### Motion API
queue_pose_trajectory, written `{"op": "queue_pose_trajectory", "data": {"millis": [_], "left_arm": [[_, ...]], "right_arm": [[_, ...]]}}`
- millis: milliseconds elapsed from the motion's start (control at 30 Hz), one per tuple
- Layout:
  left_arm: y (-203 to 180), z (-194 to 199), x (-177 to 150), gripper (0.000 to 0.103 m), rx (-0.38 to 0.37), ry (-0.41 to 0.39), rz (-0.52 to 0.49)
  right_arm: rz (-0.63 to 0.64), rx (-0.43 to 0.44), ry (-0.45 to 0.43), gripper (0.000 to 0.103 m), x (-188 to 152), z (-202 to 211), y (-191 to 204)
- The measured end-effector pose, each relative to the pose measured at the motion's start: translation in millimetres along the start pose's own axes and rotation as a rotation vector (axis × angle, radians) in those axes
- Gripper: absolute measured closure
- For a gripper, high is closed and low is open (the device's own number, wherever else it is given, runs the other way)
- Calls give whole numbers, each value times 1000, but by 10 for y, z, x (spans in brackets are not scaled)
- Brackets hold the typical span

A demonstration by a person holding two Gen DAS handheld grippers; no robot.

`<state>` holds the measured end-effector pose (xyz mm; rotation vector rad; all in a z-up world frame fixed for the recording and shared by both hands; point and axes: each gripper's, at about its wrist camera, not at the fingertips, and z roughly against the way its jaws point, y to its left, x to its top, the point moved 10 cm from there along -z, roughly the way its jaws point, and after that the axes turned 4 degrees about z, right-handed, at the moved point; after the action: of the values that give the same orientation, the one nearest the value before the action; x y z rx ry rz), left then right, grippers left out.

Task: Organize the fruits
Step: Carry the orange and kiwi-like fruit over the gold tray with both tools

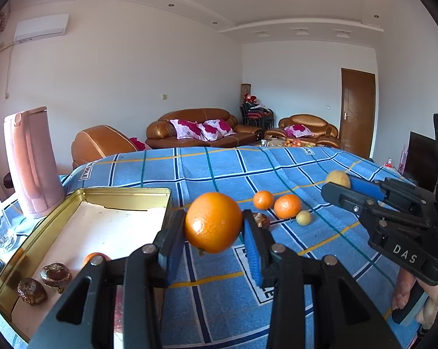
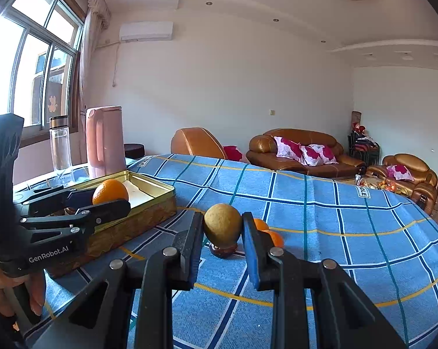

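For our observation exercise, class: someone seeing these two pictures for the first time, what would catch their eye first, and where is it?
A big orange sits clamped in the left gripper, lifted just right of the gold tin. The right gripper grips a yellow-brown fruit above the blue checked tablecloth. Beyond them, two small oranges lie loose on the cloth.

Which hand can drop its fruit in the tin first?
Probably the left gripper: its orange hangs right beside the tin. The right gripper, holding the yellow fruit, is farther away.
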<state>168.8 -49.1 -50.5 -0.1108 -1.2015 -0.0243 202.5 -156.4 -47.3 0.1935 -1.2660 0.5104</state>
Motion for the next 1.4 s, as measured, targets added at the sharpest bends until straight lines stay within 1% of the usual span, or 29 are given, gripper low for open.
{"op": "queue_pose_trajectory", "data": {"millis": [1400], "left_arm": [[625,285,-51,64,70,-12,77]], "right_arm": [[144,104,19,75,79,-201,933]]}}
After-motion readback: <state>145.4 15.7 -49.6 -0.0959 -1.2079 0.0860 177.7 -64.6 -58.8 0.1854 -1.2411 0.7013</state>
